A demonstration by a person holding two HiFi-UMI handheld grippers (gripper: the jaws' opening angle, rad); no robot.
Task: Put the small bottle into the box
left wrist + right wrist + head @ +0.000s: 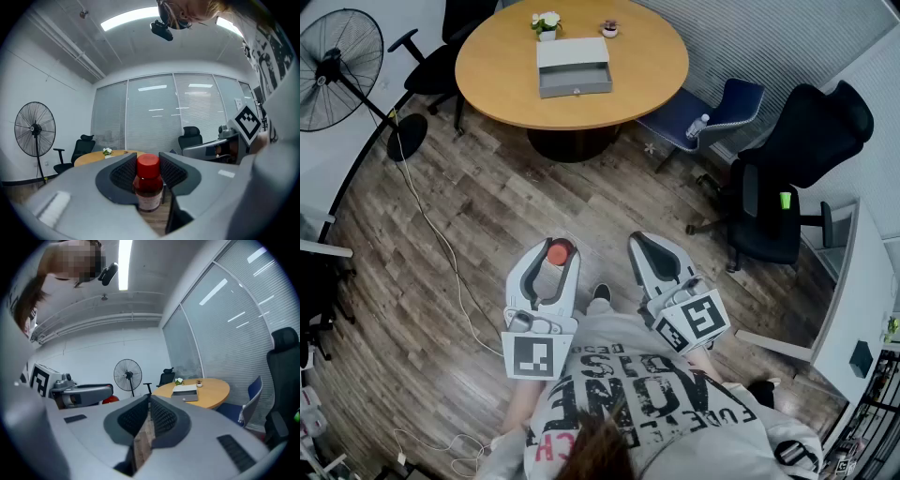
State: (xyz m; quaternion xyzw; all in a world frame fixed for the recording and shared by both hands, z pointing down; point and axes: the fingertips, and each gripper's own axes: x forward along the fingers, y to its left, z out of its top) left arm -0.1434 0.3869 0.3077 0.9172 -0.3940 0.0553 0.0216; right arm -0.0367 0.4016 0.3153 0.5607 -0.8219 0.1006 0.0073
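My left claw is gripping the small bottle upright; my right claw is clenched on nothing. The box sits on the worktop, well apart.

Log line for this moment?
left gripper: shut on small bottle | right gripper: shut, empty | box: on round table, ahead | bottle not yet boxed

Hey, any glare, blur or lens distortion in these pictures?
Head view: sharp, even light on the round wooden table. Left gripper view: fisheye, dark corners, bright ceiling light strip, small red-capped bottle slightly soft. Right gripper view: fisheye curves the window blinds.
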